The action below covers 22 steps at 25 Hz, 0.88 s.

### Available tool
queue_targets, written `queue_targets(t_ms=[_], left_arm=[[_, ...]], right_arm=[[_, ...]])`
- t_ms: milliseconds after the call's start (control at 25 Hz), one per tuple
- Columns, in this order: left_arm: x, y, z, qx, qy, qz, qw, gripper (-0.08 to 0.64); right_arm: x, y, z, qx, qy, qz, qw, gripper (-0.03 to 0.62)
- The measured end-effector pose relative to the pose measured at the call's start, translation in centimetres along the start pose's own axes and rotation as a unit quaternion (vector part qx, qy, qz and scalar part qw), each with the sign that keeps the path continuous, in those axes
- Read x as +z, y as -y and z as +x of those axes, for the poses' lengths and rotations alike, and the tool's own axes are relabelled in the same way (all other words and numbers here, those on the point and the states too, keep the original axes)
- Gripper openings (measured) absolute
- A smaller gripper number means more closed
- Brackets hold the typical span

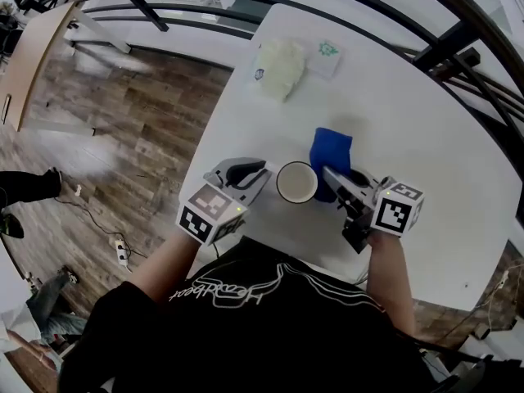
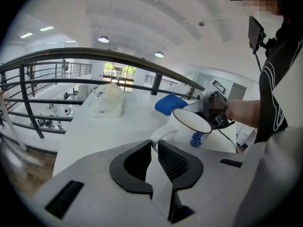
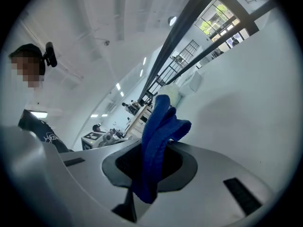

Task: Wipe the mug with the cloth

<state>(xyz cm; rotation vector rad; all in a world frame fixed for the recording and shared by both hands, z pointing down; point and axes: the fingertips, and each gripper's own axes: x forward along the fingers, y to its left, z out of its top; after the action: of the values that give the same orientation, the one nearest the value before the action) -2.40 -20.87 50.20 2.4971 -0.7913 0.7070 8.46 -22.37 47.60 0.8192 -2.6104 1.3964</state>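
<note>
Clamping on anything, the left hand-held gripper [image 2: 155, 150]?

Yes. In the left gripper view its jaws are drawn nearly together on the handle of the white mug [image 2: 189, 126], pinching the loop between the ribbed pads.

And where is the mug?

Close to the near edge of the white surface [image 1: 409, 113], right in front of the person and between the two tools. From the head view I look straight down into its open mouth. Whether its base is on the surface or just off it, I cannot tell.

How do the arms lie?

The left forearm [image 1: 168, 264] comes up bare from the lower left, and its gripper points to the right at the mug, marker cube toward the camera. The right forearm [image 1: 389, 277] runs almost straight up the picture, and the right hand-held gripper [image 1: 332, 174] angles up and to the left, so both tools meet at the mug.

What about the right one's jaws?

Closed on the blue cloth [image 3: 158, 141]. The right gripper view shows a folded bunch squeezed between them, one end hanging below the pads and the rest standing up past the tips.

Is the cloth on the mug?

From above it lies against the mug's right side, touching the rim there, with most of it bunched on the far side.

Anything else on the surface?

A pale wrapped bundle [image 1: 280, 65] at the far edge, with a white packet [image 1: 327, 56] just beside it, both well apart from the mug.
</note>
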Motion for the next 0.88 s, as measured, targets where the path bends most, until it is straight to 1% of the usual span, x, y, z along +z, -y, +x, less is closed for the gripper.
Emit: queue_targets(t_ms=[160,280,360,480,640,800,880], left_arm=[[-0.1,-0.1,-0.1,0.002,0.000,0.000,1.0000,0.046],[-0.1,0.0,-0.3,0.004,0.002,-0.002,1.0000,0.046],[-0.1,0.1,-0.4,0.005,0.003,-0.006,1.0000,0.046],[-0.4,0.3,-0.5,0.009,0.007,-0.009,0.9999,0.046],[-1.1,1.0,-0.8,0.017,0.010,-0.012,0.9997,0.046],[-1.7,1.7,-1.2,0.028,0.010,-0.007,0.9995,0.046],[-2.0,2.0,-1.5,0.034,0.010,-0.006,0.9993,0.046]], right_arm=[[-1.1,1.2,0.9,-0.041,-0.025,0.006,0.999,0.061],[-1.4,1.6,1.1,-0.058,-0.030,0.005,0.998,0.061],[-1.3,1.8,0.9,-0.066,-0.024,0.005,0.998,0.061],[-1.0,1.9,0.0,-0.077,0.003,0.008,0.997,0.061],[-1.0,1.0,-2.0,-0.071,0.037,0.008,0.997,0.061],[-1.4,-0.6,-3.7,-0.063,0.050,-0.012,0.997,0.061],[-1.6,-1.2,-4.5,-0.060,0.062,-0.010,0.996,0.061]])
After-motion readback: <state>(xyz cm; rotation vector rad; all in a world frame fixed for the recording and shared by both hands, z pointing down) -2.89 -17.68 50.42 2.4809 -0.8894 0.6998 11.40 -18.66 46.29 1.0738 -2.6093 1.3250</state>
